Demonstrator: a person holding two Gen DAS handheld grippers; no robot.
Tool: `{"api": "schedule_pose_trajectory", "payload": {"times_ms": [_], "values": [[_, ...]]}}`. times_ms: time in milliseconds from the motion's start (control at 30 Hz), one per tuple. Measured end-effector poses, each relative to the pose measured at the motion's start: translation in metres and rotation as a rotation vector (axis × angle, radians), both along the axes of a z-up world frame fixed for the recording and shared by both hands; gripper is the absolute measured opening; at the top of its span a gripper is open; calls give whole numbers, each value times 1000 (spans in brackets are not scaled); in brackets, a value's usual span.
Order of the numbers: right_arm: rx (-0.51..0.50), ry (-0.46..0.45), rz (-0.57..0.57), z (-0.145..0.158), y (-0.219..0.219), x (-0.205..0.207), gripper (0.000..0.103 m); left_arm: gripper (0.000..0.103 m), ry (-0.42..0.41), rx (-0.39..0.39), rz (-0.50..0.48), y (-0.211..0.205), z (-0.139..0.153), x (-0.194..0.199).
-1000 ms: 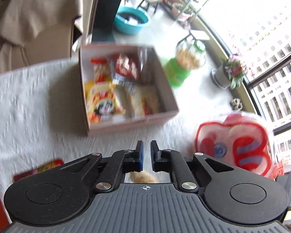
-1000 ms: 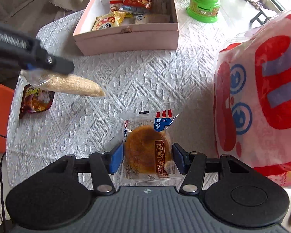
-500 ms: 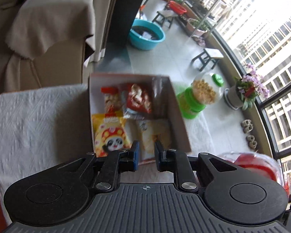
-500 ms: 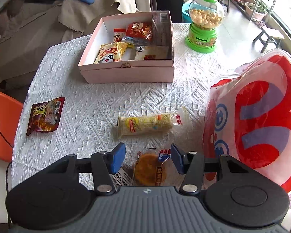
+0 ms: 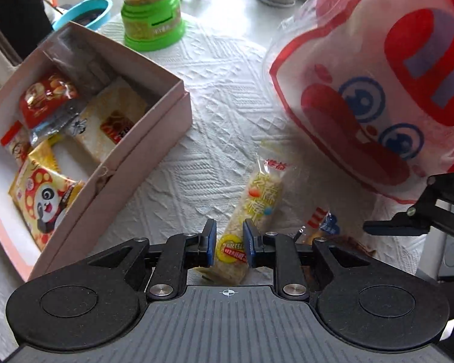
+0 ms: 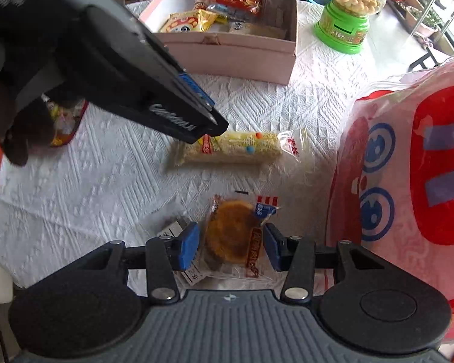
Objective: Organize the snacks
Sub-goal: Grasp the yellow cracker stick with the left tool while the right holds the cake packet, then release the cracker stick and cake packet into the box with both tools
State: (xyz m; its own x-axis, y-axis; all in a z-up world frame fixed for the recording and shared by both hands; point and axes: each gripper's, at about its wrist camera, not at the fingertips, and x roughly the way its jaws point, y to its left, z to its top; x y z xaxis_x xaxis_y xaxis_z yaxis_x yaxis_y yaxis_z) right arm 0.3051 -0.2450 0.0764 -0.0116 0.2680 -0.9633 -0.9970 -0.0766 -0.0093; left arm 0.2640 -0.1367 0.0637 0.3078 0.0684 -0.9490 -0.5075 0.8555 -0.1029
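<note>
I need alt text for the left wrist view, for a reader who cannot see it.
The left gripper straddles a long yellow snack bar lying on a white tablecloth, jaws narrowly apart. A pink box of snacks sits to the left and a red-and-white plastic bag to the right.

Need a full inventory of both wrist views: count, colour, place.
Tablecloth: 1, white, covers the table.
Box: 1, pink, open, far side; holds several snack packets.
Candy dispenser: 1, green base with clear globe, right of the box.
Big bag: 1, red and white, right side.
Rice bar: 1, yellow, mid-cloth.
Round cake: 1, brown in a clear wrapper, near edge.
Dark packet: 1, red-edged, left side, mostly hidden.
Basin: 1, blue, on the floor beyond the box.
Left claw: black with blue pads, straddles the rice bar; its jaws have just been opening.
Right claw: same colours, open around the round cake.
</note>
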Motion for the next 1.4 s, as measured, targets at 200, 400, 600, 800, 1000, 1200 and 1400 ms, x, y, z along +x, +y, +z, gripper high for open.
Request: {"api": "schedule_pose_trajectory", "payload": {"times_ms": [200, 400, 600, 800, 1000, 1200, 1400], "values": [[-19, 89, -177, -24, 2, 15, 68, 52, -21, -96, 100, 24, -4, 5], [-31, 125, -233, -39, 9, 14, 69, 47, -26, -120, 35, 22, 6, 24], [-29, 134, -232, -39, -2, 21, 69, 47, -42, -118, -48, 12, 9, 40], [-10, 130, -226, -39, -3, 23, 68, 50, 11, -109, -38, 3, -19, 49], [1, 109, -186, -32, -2, 23, 54, 35, -5, -131, 63, -7, -14, 18], [0, 145, -137, -8, -24, 24, 54, 34, -70, -151, 246, -28, 10, -51], [37, 165, -94, 29, -29, 25, 54, 34, -266, -58, 461, -18, 103, -103]]}}
